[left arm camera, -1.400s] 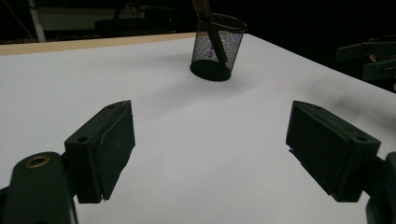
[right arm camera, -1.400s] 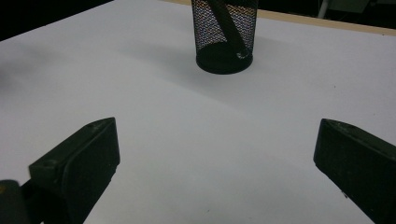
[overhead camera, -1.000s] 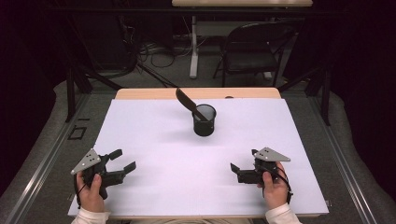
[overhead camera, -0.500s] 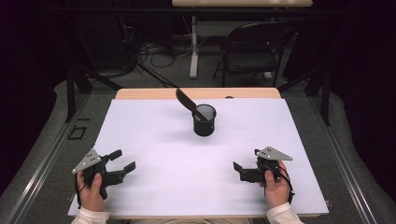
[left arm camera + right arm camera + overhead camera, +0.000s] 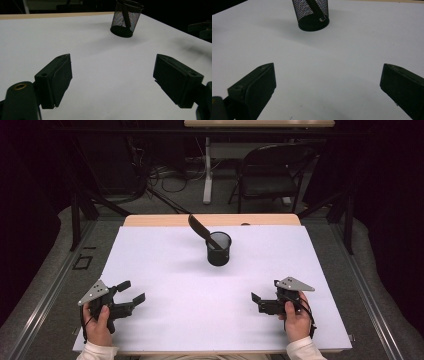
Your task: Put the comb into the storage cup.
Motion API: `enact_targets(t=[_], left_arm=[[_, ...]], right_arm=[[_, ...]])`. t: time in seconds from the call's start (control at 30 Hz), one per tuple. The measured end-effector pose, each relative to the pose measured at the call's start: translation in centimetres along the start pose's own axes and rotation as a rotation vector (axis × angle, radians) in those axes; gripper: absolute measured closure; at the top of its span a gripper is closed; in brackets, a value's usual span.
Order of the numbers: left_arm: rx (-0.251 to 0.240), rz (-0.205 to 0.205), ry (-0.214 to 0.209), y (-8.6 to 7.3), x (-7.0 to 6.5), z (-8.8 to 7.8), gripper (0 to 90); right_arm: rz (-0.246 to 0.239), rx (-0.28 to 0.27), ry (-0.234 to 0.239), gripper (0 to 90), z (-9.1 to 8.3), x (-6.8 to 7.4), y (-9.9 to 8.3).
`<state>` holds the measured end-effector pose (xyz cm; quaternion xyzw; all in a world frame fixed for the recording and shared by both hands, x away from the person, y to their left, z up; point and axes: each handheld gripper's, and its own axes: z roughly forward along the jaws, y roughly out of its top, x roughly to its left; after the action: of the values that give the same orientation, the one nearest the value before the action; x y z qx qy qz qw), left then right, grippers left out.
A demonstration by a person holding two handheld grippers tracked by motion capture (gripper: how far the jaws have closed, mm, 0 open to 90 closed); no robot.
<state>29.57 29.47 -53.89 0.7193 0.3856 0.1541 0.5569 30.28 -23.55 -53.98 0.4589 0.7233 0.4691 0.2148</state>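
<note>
We count one mesh cup [image 5: 219, 249], one black utensil [image 5: 202, 230] standing in it, one desk [image 5: 165, 270], and two hand-held grippers: left [image 5: 131, 291], right [image 5: 255, 301].

Bright sheet, dark surround
Table [image 5: 165, 270] evenly lit; mesh cup [image 5: 219, 249] shadow falls towards 9 o'clock; near jaws soft

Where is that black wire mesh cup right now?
In the high view the black wire mesh cup stands upright on the white table, toward its far middle, well ahead of both grippers. A dark flat utensil leans out of it to the left.
</note>
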Motion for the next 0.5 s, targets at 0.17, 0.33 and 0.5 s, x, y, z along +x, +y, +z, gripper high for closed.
enact_targets(t=[0.17, 0.33, 0.5], left_arm=[[-0.001, -0.002, 0.0, -0.05, 0.03, 0.07, 16.0], [0.0, -0.003, 0.004, -0.08, 0.04, 0.08, 16.0], [0.0, -0.007, 0.01, -0.11, 0.08, 0.07, 16.0]], right_arm=[[0.004, 0.005, -0.001, 0.2, 0.01, -0.03, -0.01], [0.002, 0.006, -0.002, 0.2, 0.03, -0.03, -0.04], [0.007, 0.004, -0.004, 0.2, 0.07, -0.08, -0.05]])
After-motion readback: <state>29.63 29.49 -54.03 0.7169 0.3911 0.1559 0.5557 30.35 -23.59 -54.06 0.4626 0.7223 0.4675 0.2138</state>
